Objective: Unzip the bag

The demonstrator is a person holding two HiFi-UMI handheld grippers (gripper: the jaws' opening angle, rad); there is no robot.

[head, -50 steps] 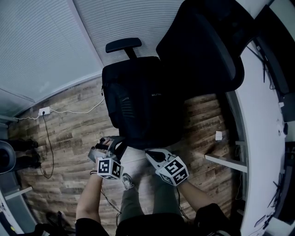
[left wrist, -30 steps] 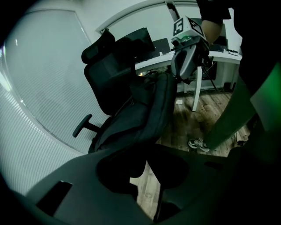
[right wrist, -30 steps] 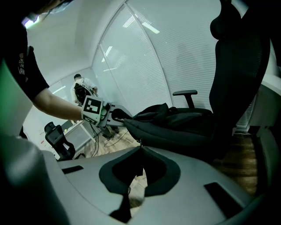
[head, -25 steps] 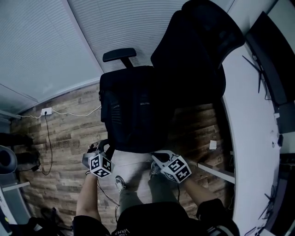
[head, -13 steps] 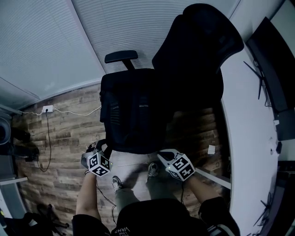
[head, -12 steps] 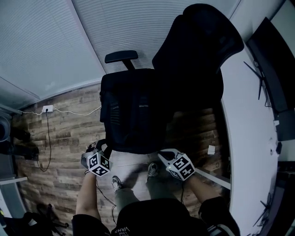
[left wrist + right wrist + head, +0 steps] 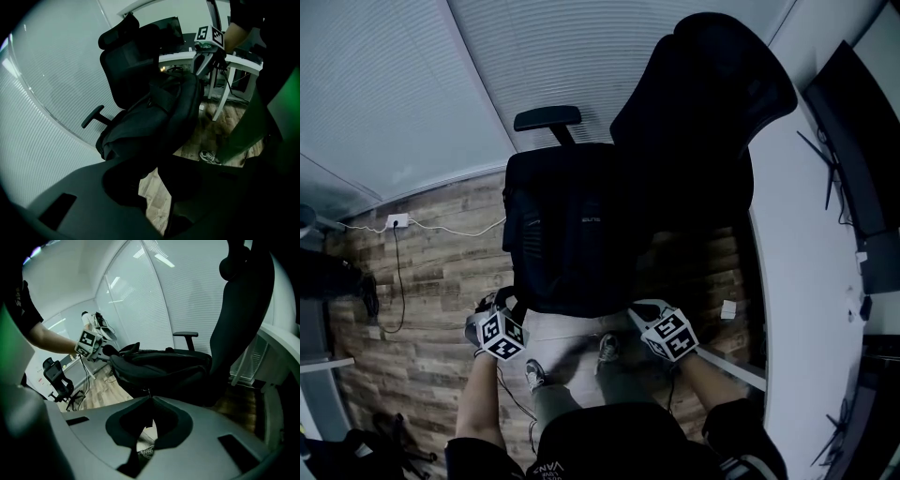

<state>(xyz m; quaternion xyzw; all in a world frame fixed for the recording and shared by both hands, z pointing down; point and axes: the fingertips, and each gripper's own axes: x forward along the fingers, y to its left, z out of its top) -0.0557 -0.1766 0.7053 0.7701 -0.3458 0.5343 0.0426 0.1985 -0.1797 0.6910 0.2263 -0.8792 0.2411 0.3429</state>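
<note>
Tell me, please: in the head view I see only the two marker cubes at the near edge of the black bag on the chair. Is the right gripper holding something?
Observer: Yes. In the right gripper view the right gripper has its jaws together on what looks like a thin zipper pull, hanging at the edge of the bag.
Operator: And the left one, does it only touch the bag?
Observer: No, it grips. The right gripper view shows the left gripper closed on the bag's other end, across from the pull.
</note>
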